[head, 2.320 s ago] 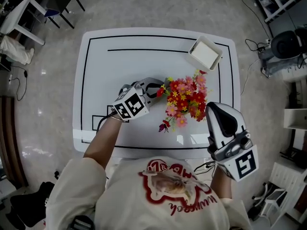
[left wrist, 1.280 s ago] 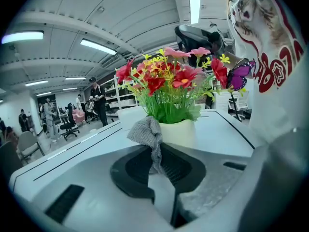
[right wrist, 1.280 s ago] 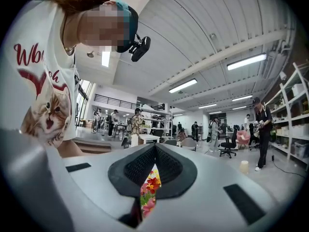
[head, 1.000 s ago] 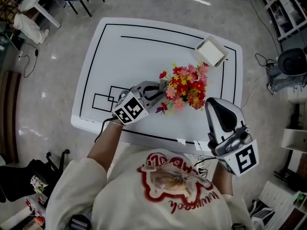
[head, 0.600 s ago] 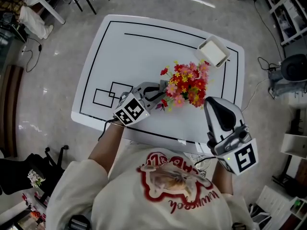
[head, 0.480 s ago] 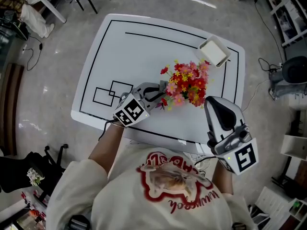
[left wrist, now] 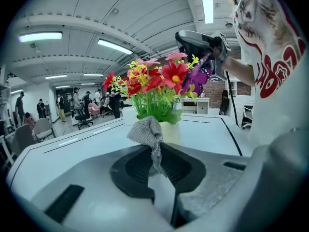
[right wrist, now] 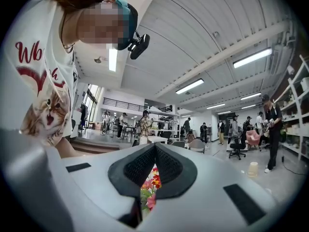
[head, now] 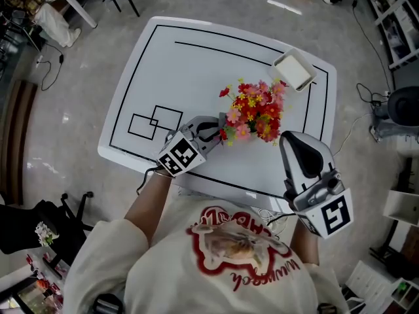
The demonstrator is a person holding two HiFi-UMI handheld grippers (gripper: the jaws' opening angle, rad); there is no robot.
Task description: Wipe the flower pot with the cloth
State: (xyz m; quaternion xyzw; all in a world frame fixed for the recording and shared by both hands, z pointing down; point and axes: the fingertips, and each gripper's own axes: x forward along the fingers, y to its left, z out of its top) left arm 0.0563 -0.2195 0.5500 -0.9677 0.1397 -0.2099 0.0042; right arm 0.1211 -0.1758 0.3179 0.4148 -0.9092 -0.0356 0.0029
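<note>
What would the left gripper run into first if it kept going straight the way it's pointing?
The flower pot, straight ahead. The left gripper is shut on the cloth, so the cloth's bunched end would meet the pot first; it may already touch, depth is unclear.

We take the flower pot (left wrist: 171, 132) as our mark. It stands on the table (head: 196, 70), toward the table's right side and nearer half. Just left of the pot sits the left gripper (head: 219, 131), with the cloth (left wrist: 146, 131) between its jaws, right before the pot. Farther left lie two outlined squares (head: 156, 123). Behind the pot, to its right, sits a box (head: 292, 70). The right gripper (head: 290, 142) stands right of the pot, nearer us, apart from it.
</note>
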